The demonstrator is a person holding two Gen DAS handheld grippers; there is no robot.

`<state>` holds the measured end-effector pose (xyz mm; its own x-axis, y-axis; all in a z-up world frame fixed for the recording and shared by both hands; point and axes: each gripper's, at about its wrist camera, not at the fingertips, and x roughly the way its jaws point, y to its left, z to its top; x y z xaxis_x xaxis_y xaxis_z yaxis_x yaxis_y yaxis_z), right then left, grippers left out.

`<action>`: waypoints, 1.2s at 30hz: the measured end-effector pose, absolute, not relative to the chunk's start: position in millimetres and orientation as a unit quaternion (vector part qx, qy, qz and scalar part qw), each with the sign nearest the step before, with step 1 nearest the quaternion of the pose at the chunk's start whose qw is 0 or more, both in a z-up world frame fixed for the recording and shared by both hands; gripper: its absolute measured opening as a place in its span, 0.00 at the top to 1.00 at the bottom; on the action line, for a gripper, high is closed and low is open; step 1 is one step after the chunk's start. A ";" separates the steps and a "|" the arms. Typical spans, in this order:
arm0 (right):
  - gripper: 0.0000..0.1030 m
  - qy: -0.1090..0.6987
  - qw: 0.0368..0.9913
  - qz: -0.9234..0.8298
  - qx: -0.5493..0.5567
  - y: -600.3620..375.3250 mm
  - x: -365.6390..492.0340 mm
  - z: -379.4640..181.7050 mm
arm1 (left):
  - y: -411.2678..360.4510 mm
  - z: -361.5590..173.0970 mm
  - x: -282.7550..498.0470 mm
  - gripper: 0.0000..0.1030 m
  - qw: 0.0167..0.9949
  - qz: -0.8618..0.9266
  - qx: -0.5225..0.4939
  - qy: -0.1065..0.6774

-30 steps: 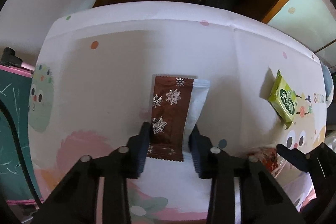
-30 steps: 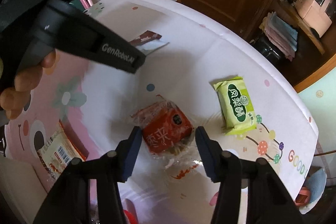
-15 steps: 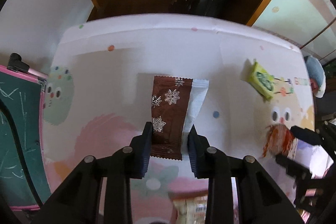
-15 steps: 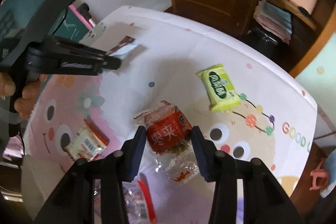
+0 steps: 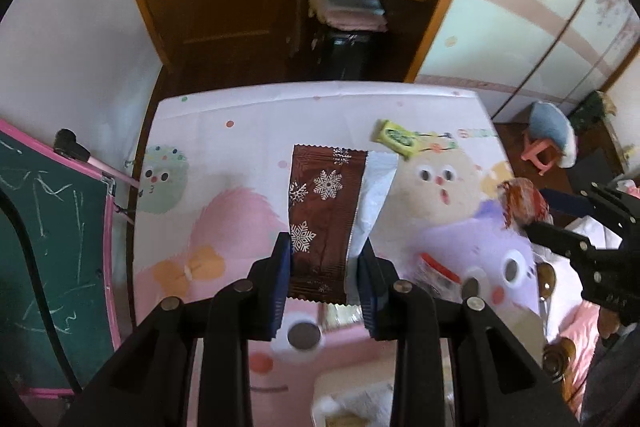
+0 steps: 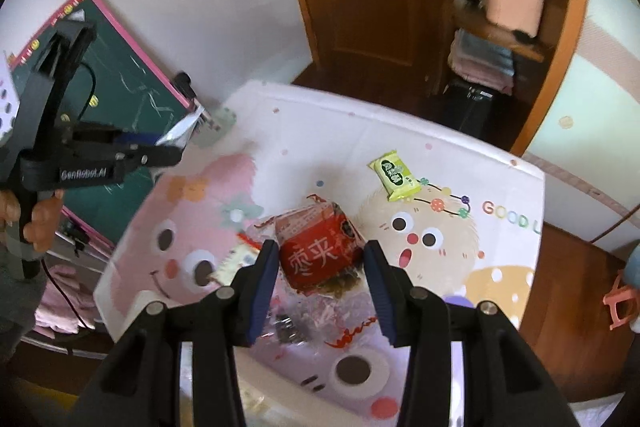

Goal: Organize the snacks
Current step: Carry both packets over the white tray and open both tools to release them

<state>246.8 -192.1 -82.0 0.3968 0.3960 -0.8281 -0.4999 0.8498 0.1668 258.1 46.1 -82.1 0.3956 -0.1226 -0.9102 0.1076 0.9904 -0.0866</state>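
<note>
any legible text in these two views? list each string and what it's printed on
"GenRobot.AI": side of the left tool, slightly blurred.
"GOOD L": table cover, cut off at the edge.
Two large white Chinese characters: red snack pack held in the right tool.
Green snack pack: dark label, too small to read.
Brown snowflake wrapper in the left tool: no words, only snowflakes.
</note>
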 end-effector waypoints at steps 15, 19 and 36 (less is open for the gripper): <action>0.96 0.451 0.860 0.239 -0.007 -195.9 116.0 -14.2 | 17.3 -16.6 116.6 0.72 0.847 -0.114 -0.004 0.519; 0.99 0.457 0.857 0.240 -0.008 -195.8 87.7 -17.7 | 3.4 -22.9 83.7 0.72 0.840 -0.134 0.002 0.525; 0.99 0.490 0.849 0.200 0.008 -206.6 61.6 -51.3 | -17.8 -77.3 22.0 0.73 0.815 -0.142 0.036 0.561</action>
